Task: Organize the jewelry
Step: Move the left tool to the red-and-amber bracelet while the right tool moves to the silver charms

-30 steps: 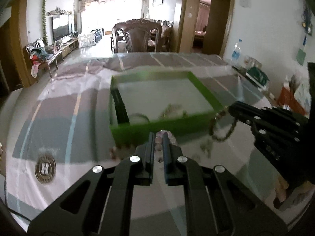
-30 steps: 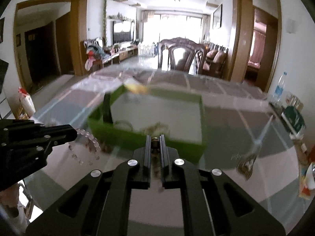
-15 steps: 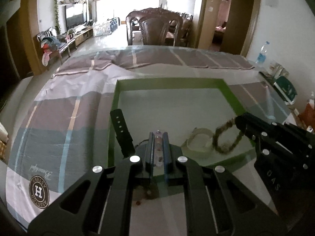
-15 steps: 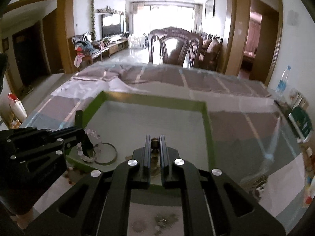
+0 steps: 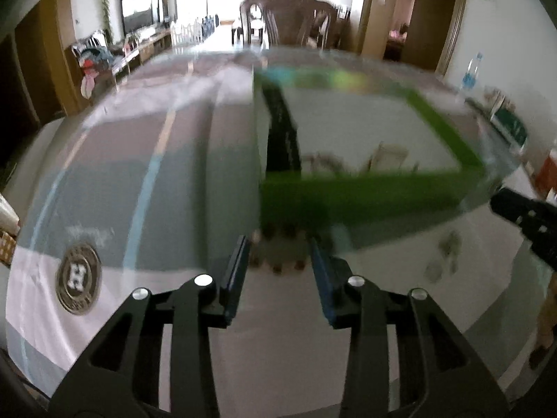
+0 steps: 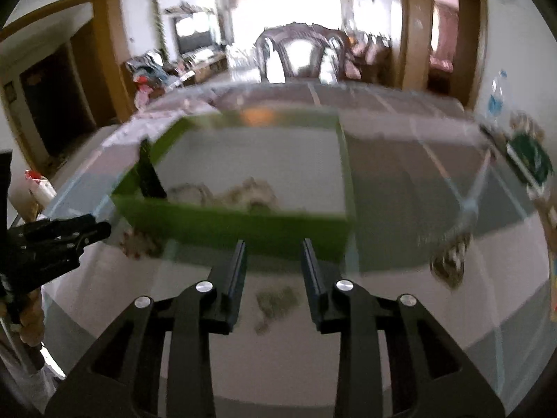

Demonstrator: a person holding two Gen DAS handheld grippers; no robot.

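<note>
A green box (image 5: 365, 202) stands on the glass-topped table, with blurred bracelets (image 6: 243, 191) lying inside by its near wall. My left gripper (image 5: 278, 247) hovers low in front of the box's near-left corner, its jaws opening. A string of reddish beads (image 5: 278, 261) lies on the table between its fingers, with no pad pressing on it. My right gripper (image 6: 273, 247) is before the near wall, jaws also opening. A small dull trinket (image 6: 278, 301) rests on the glass just below its tips. Each gripper shows at the edge of the other's view.
A black upright piece (image 6: 149, 177) stands in the box's near-left corner. More jewelry (image 6: 449, 261) lies on the table to the right of the box. Chairs stand at the table's far end. A person's hand (image 6: 31, 324) holds the left gripper.
Both grippers were shut on bead bracelets above the box. They have since pulled back and down to the table in front of it, with jaws apart and nothing held.
</note>
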